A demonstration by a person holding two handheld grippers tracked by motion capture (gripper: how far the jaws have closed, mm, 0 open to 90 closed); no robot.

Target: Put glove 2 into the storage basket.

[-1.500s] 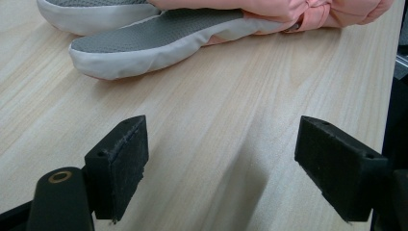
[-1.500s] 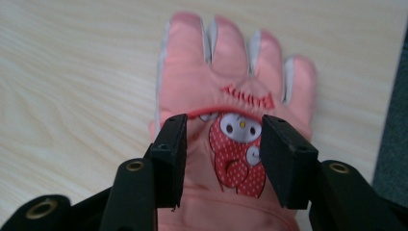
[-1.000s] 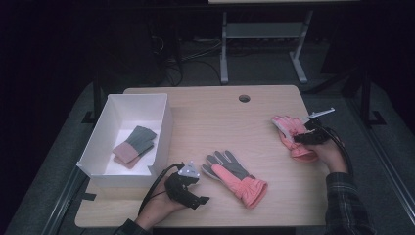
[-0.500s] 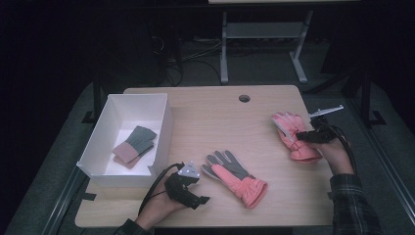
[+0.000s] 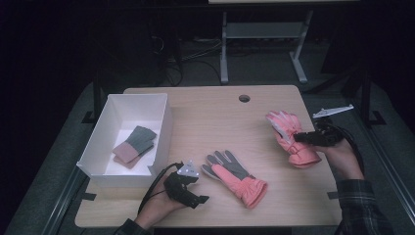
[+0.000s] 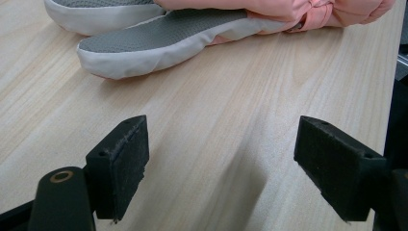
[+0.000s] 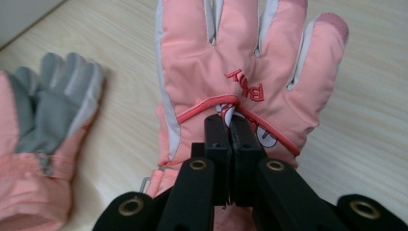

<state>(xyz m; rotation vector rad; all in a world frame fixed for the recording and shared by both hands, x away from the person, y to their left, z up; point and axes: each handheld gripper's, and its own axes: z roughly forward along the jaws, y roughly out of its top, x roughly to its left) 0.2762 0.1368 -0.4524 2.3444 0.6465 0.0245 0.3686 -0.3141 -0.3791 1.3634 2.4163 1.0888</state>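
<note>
Right of the box (image 5: pixel 100 142), near the surface's (image 5: pixel 205 112) far-right edge, the right claw (image 7: pixel 230 126) pinches a pink glove (image 5: pixel 288 134) by a fold of fabric on its back, jaws pressed together on the cloth. The glove's cuff end hangs toward the surface; whether it touches cannot be told. A second glove (image 5: pixel 235 175) lies flat, grey palm up, between box and held glove, just beside the left claw (image 6: pixel 219 163). That claw rests low on the surface, jaws spread wide, nothing between them.

Judgement on the step: the lift looks under way, likely toward the box, where a folded grey-and-pink item (image 5: pixel 134 144) already sits. The pinch takes only a thin fold, so a slow, level carry suits it; a quick swing could let the padded fabric slip out. Clear the box wall fully before lowering.

Writing: red embroidered letters on the held glove's back (image 7: pixel 245 84), seen upside down from the right gripper view; they appear to read "BUNNY" or similar, not certain. No other labels legible.
</note>
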